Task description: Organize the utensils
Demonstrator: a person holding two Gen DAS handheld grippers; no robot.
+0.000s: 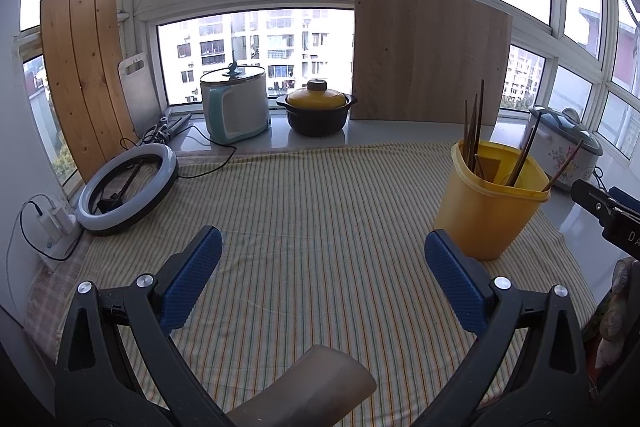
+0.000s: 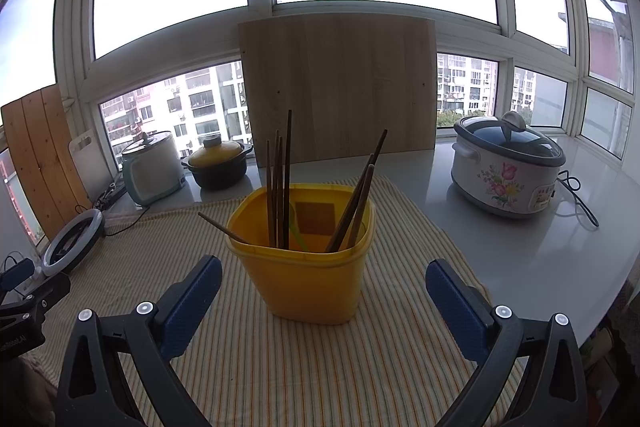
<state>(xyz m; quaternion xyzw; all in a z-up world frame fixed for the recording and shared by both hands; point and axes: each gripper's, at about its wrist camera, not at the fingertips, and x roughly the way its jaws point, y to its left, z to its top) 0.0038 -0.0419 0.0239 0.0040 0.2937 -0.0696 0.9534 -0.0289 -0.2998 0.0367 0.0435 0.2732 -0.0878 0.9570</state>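
Note:
A yellow plastic holder (image 2: 308,279) stands on the striped cloth (image 2: 280,367) straight ahead of my right gripper (image 2: 323,281). Several dark wooden chopsticks (image 2: 286,183) stand in it, some upright, some leaning right, one leaning out to the left. The holder also shows in the left wrist view (image 1: 486,205), to the right of my left gripper (image 1: 322,255). Both grippers are open and empty, held above the cloth. The right gripper's body (image 1: 608,215) shows at the right edge of the left wrist view.
On the windowsill stand a blue-white cooker (image 1: 236,107), a yellow-lidded black pot (image 1: 316,111), a large wooden board (image 1: 428,51) and a slatted board (image 1: 84,75). A ring light (image 1: 128,189) lies at the left. A floral rice cooker (image 2: 506,171) with its cord sits on the white counter.

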